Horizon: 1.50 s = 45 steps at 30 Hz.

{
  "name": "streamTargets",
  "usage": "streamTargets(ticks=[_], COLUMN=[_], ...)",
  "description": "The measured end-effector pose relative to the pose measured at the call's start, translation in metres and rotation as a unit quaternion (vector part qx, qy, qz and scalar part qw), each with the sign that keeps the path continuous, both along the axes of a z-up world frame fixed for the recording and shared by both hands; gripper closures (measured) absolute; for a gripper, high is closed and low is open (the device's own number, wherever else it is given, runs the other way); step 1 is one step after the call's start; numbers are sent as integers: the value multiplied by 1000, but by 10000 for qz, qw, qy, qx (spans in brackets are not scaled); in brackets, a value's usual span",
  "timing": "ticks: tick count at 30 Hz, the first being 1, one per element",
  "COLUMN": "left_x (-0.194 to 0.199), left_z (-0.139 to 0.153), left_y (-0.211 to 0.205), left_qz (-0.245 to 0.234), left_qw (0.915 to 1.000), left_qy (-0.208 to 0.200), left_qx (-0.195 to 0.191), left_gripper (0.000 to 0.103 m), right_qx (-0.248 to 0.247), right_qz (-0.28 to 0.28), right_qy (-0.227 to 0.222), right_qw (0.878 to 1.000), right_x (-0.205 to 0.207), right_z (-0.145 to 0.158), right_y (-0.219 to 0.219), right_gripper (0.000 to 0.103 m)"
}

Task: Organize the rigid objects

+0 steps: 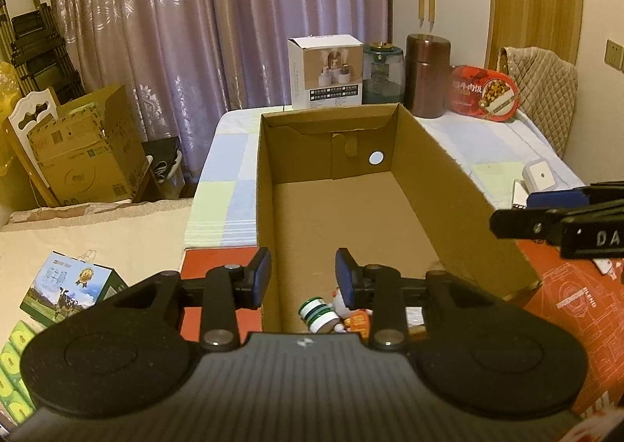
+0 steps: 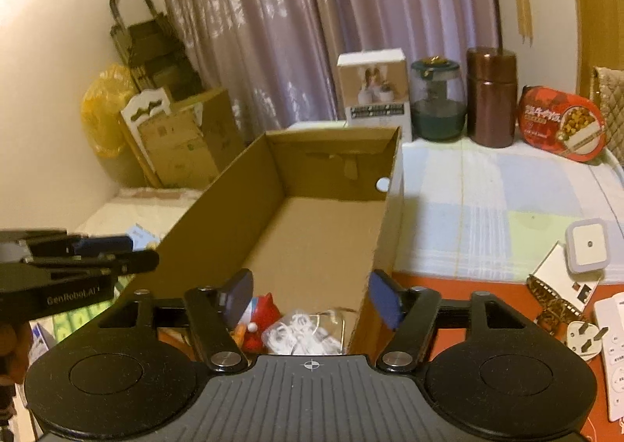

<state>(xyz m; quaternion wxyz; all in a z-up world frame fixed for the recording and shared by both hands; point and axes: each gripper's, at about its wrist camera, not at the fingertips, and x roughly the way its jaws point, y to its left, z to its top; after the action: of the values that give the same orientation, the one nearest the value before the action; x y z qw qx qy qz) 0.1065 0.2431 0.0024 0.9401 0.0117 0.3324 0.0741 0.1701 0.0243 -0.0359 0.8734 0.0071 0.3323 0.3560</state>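
An open cardboard box (image 1: 436, 165) lies lengthwise on the table; it also shows in the right wrist view (image 2: 218, 208). At its near end lie a green-and-white spool (image 1: 318, 315), a red-and-white figurine (image 2: 263, 315) and a clear bag of white rings (image 2: 296, 333). My left gripper (image 1: 303, 278) is open and empty above the box's near end. My right gripper (image 2: 310, 296) is open and empty over the same end, and its side shows in the left wrist view (image 1: 546, 223).
At the table's far edge stand a white product box (image 1: 325, 69), a green glass jar (image 1: 382, 73), a brown canister (image 1: 427, 75) and a red food tin (image 1: 485, 93). A white night light (image 2: 587, 249), a plug (image 2: 585, 336) and a remote (image 2: 616, 356) lie at right. Cartons (image 1: 78, 145) stand at left.
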Motion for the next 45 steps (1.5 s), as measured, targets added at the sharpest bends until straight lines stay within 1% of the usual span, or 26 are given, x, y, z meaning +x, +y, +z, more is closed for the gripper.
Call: streamTargets(ticks=[4,10,17,20,22,26,29,31,35,39,40,45], left_x=[-6,-15,-24,-28,-30,-33,-33,-32,-27,-19,-16,-1], left_z=[6,21,38,42,44,45,43,40,34,27,26,14], left_y=[-7,-28,-68,-87,-103,-135,-158,-173,-200,-219,-223,-243], left_qz=[6,-37,-219,-319,-429,-630,-805,-912,-1139,-1283,-1313,-1472], left_qw=[9999,9992,9977,9963,9950,9926,9911,9901,9884,9873,9872,9864], left_qy=[-97,-236,-378,-441,-476,-516,-498,-473,-396,-312,-289,-158], left_qx=[-142,-312,-511,-659,-767,-900,-935,-952,-927,-884,-858,-715], left_gripper=[70,70,68,65,60,56,50,42,37,33,30,29], right_qx=[129,188,224,157,63,-184,-336,-386,-460,-468,-459,-425], right_qz=[-269,-716,-1337,-1650,-1831,-2158,-2430,-2582,-2785,-2853,-2853,-2791], right_qy=[18,41,-282,-413,-492,-547,-529,-490,-427,-347,-320,-184], right_qw=[9996,9973,9904,9853,9819,9747,9680,9641,9584,9567,9568,9591], right_x=[-4,-15,-42,-55,-65,-78,-85,-89,-94,-90,-88,-78], right_z=[8,22,46,53,55,51,45,41,34,27,25,12], right_y=[-23,-66,-129,-159,-180,-220,-247,-264,-292,-308,-311,-322], right_gripper=[38,38,38,38,38,37,37,37,37,37,37,37])
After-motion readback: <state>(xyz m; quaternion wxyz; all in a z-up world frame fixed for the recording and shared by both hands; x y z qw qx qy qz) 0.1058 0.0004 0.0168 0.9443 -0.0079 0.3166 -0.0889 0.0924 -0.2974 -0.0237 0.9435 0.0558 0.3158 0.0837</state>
